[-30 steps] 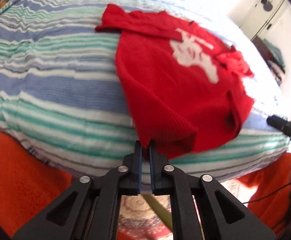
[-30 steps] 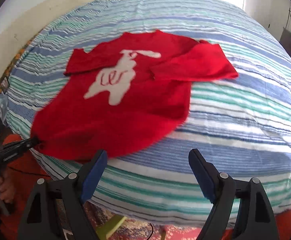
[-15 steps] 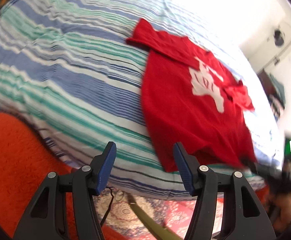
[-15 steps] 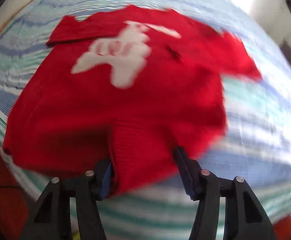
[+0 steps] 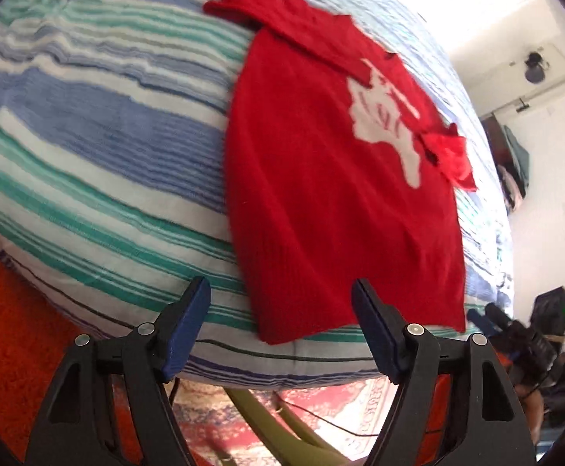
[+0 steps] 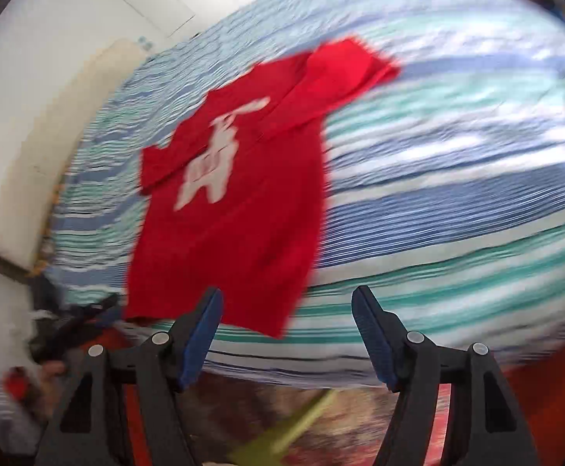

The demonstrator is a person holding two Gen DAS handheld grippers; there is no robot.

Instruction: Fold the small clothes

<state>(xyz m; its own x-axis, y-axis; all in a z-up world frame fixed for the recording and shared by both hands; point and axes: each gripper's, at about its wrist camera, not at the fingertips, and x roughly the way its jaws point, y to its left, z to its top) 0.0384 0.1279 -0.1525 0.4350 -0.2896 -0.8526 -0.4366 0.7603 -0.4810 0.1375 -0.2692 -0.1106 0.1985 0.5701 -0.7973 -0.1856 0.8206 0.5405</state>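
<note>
I see the red sweater (image 5: pixel 333 202) lying flat on the striped bed (image 5: pixel 100 124), its long axis running away from me, hem at the near edge just before my left gripper (image 5: pixel 280 330) and beside my right gripper (image 6: pixel 286 334), both fingers spread and empty.

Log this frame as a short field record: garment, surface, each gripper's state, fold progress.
garment: red sweater with white animal motif, lying flat, sleeves folded inward
surface: striped bedspread, blue, green, white
left gripper: open, holding nothing, at the hem
right gripper: open, holding nothing, near the hem corner
fold progress: body not yet folded
image quality: right wrist view motion-blurred
</note>
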